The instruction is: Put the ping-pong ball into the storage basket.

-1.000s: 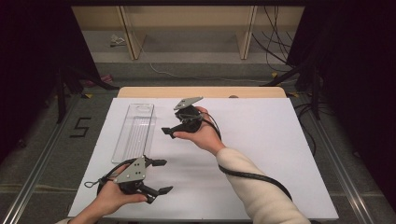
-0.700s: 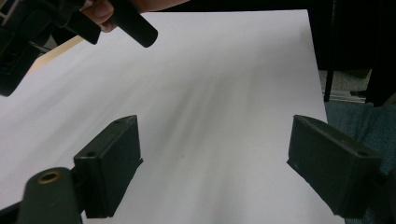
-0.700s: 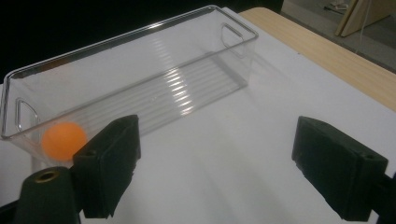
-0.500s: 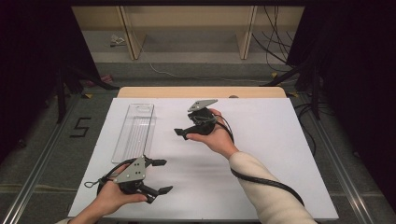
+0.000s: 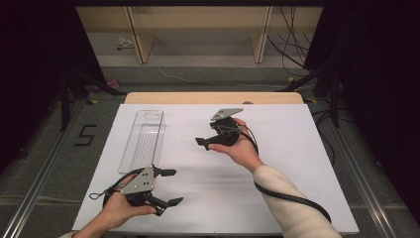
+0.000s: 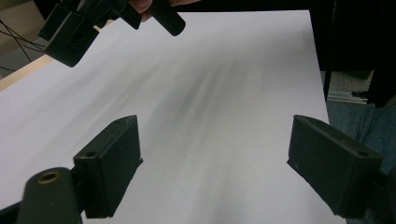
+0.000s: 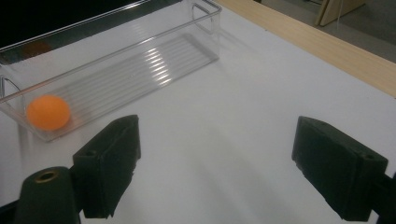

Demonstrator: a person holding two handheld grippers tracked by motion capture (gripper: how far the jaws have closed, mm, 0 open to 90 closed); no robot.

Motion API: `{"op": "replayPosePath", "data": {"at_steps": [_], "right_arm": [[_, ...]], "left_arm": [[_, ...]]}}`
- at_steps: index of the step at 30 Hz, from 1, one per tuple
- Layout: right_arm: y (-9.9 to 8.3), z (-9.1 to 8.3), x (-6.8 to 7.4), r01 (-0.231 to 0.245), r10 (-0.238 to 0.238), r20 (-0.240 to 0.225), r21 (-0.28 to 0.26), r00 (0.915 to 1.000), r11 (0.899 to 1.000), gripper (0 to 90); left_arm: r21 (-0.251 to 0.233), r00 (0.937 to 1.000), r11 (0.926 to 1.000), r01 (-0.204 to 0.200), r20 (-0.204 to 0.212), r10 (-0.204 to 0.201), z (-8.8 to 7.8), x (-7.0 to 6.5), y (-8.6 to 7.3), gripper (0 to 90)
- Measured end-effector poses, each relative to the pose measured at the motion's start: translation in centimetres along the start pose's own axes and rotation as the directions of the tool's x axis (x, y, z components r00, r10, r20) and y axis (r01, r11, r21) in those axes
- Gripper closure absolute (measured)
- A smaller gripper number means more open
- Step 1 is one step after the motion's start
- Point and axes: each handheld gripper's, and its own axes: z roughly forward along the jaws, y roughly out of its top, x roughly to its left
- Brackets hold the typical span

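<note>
A clear plastic tray [image 5: 143, 134] lies lengthwise on the left part of the white table [image 5: 287, 168]. In the right gripper view an orange ball [image 7: 48, 112] rests at one end of the tray [image 7: 140, 60]. My right gripper [image 5: 205, 136] hovers mid-table to the right of the tray and points left toward it. It is open [image 7: 215, 172] with nothing between the jaws. My left gripper [image 5: 174, 187] is held low near the front left, just below the tray's near end. It is open [image 6: 215, 172] and empty, facing bare table. The right gripper [image 6: 93, 18] appears at the top of the left gripper view.
A wooden strip [image 5: 213, 97] borders the table's far edge, with floor and cables beyond it. A black cable [image 5: 292, 198] trails from the right gripper along the sleeve. The right half of the table is bare white surface.
My right gripper has drifted to the right, away from the tray, still open. The left gripper has stayed in place.
</note>
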Motion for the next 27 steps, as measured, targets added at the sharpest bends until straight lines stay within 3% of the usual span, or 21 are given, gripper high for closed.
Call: {"op": "replayPosePath", "data": {"at_steps": [27], "right_arm": [[-3.6, -4.7, -2.0, -0.059, 0.06, 0.067, -0.025, 0.9959, 0.998, 16.3]], "left_arm": [[0.001, 1.0, 1.0, 0.002, -0.005, -0.002, 0.0, 0.0, 0.0, 16.5]]}}
